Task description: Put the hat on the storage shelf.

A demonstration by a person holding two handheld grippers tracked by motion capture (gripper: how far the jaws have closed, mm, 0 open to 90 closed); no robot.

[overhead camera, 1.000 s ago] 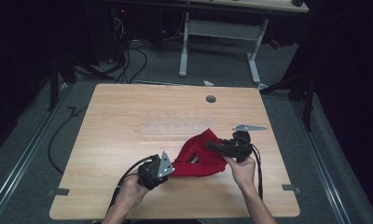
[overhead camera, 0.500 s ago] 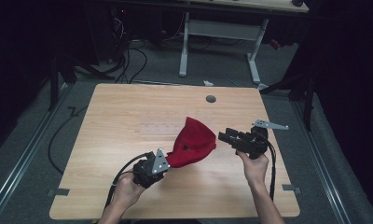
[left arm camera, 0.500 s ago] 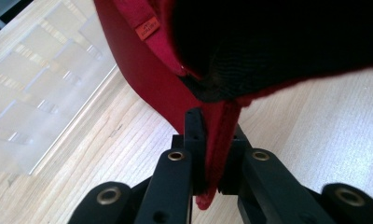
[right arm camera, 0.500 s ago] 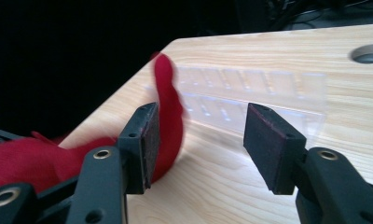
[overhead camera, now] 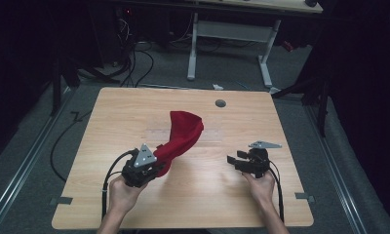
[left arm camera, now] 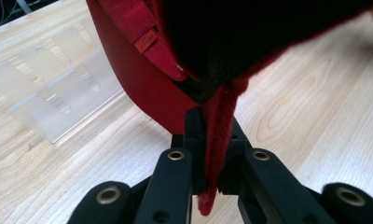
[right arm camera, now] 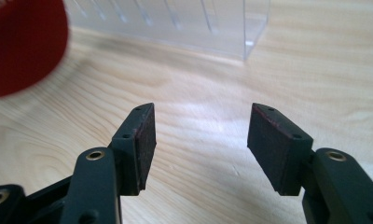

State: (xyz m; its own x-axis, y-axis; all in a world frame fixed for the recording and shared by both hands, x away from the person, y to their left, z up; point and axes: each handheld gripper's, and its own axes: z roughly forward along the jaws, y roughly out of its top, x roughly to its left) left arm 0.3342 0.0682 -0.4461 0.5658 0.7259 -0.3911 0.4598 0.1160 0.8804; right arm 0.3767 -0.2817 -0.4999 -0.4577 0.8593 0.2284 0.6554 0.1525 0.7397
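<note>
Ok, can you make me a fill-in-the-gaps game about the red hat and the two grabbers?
1. The left gripper is shut on the ____ hat.
2. The right gripper has its jaws ____, with nothing between them.
3. The hat is held above a ____ table.
4. The stand on the table is made of clear ____.

Missing words: red; open; wooden; plastic

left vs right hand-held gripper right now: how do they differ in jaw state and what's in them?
The left hand-held gripper is shut on an edge of the red cloth, lifting it off the table; the right hand-held gripper stands open with nothing between its pads, its jaws having just been opening. The left carries the cloth's weight; the right sits apart from the cloth, low over bare wood. Both are black, two-jawed, hand-held, and trail cables.
</note>
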